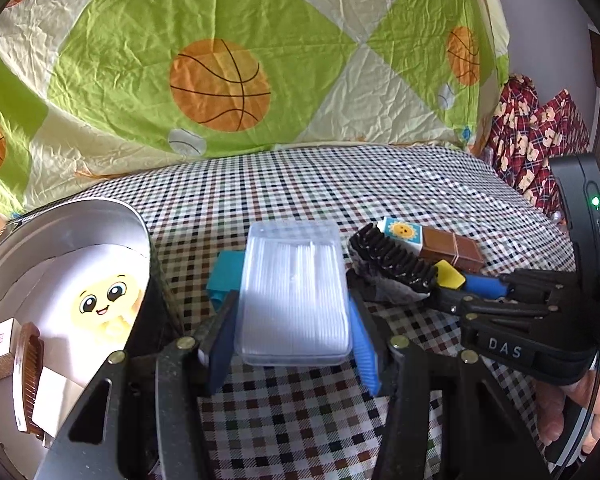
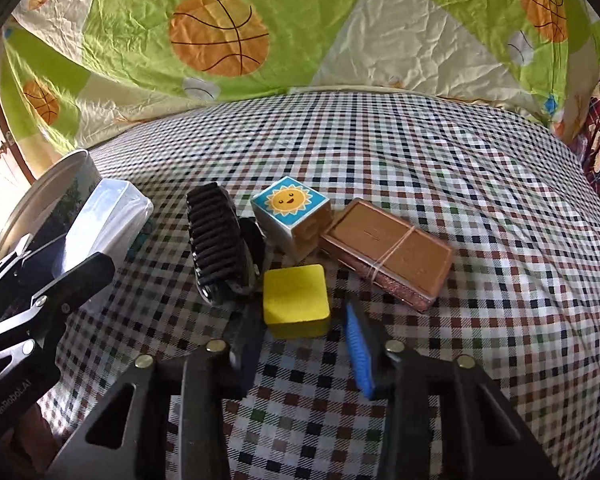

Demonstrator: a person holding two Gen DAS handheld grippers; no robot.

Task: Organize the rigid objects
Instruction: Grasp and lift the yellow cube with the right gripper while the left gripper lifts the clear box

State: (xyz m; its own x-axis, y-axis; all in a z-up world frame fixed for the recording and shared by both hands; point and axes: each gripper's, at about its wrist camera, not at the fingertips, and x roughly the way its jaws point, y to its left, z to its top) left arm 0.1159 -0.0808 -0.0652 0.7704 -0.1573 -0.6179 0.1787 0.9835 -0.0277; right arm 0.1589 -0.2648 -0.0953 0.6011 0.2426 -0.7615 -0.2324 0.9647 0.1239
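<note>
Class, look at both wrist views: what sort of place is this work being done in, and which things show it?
Probably a bedroom at home: a checked sheet covers a soft surface like a bed, a basketball-print quilt is heaped behind, and patterned red fabric lies beside it.

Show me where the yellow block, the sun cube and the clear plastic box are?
yellow block (image 2: 295,295): right wrist view, middle of its top face.
sun cube (image 2: 289,202): right wrist view, on the sun picture.
clear plastic box (image 1: 294,292): left wrist view, centre of its lid.
</note>
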